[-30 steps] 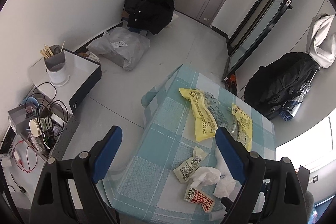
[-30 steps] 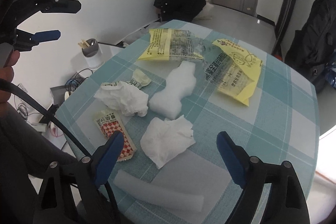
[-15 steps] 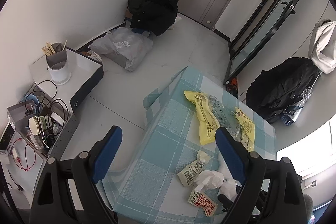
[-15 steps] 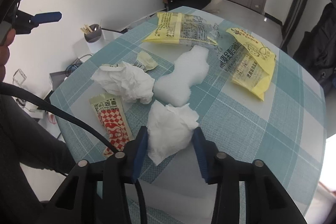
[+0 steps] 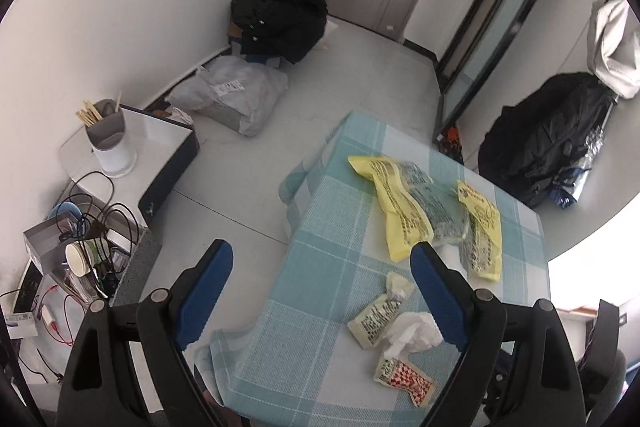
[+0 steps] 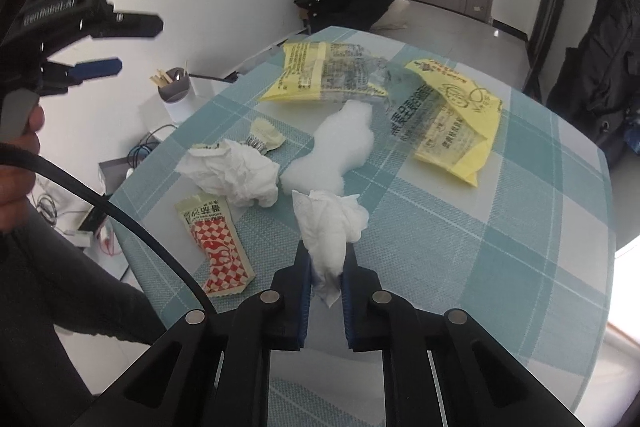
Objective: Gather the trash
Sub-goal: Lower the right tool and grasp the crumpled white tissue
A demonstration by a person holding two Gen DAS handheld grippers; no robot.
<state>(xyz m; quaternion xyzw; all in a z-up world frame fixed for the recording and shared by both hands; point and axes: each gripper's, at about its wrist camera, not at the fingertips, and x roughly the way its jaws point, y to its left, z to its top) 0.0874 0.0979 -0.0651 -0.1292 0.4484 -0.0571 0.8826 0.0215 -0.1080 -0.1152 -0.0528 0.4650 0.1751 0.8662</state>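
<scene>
Right gripper pinches a tissue off the table while the left waits, open

The right gripper has just been closing, and its blue pads now press on both sides of the crumpled white tissue, which is gathered upward between them near the table's near edge; gripping the bunched lower part probably lets soft paper lift in one piece. The left gripper hovers above the table's left edge with its jaws wide and nothing between them, seemingly kept clear so the right has room. The rest of the trash lies on the checked cloth: a second tissue wad and a red-checked sachet toward the left edge, a white foam piece mid-table, and two yellow printed bags toward the far edge. No bin shows in either view.
</scene>
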